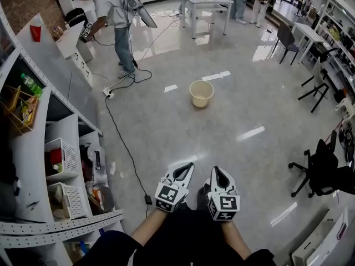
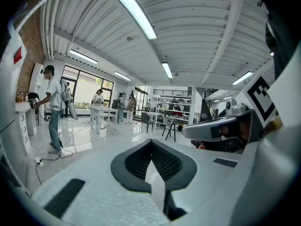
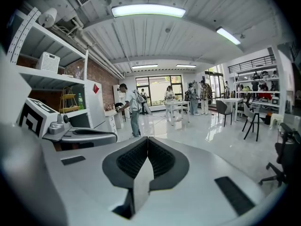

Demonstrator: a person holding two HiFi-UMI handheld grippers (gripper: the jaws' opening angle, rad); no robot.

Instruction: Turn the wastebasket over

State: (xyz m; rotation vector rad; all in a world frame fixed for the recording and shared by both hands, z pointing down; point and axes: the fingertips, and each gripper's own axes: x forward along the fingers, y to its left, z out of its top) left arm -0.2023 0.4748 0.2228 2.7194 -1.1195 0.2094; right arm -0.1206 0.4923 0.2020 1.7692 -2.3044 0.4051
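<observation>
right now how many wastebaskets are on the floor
1. The cream wastebasket stands upright, opening up, on the floor mid-room. Others could be hidden out of view.

The wastebasket [image 1: 201,93] stands on the floor [image 1: 166,121], open end up, well in front of the two grippers. The left gripper [image 1: 190,167] and the right gripper [image 1: 217,170] sit side by side. Shelves [image 1: 61,159] run along the left. A cable [image 1: 126,151] lies between the shelves and the wastebasket. A table [image 1: 206,0] stands far behind it. A chair [image 1: 319,168] is off to the right.
</observation>
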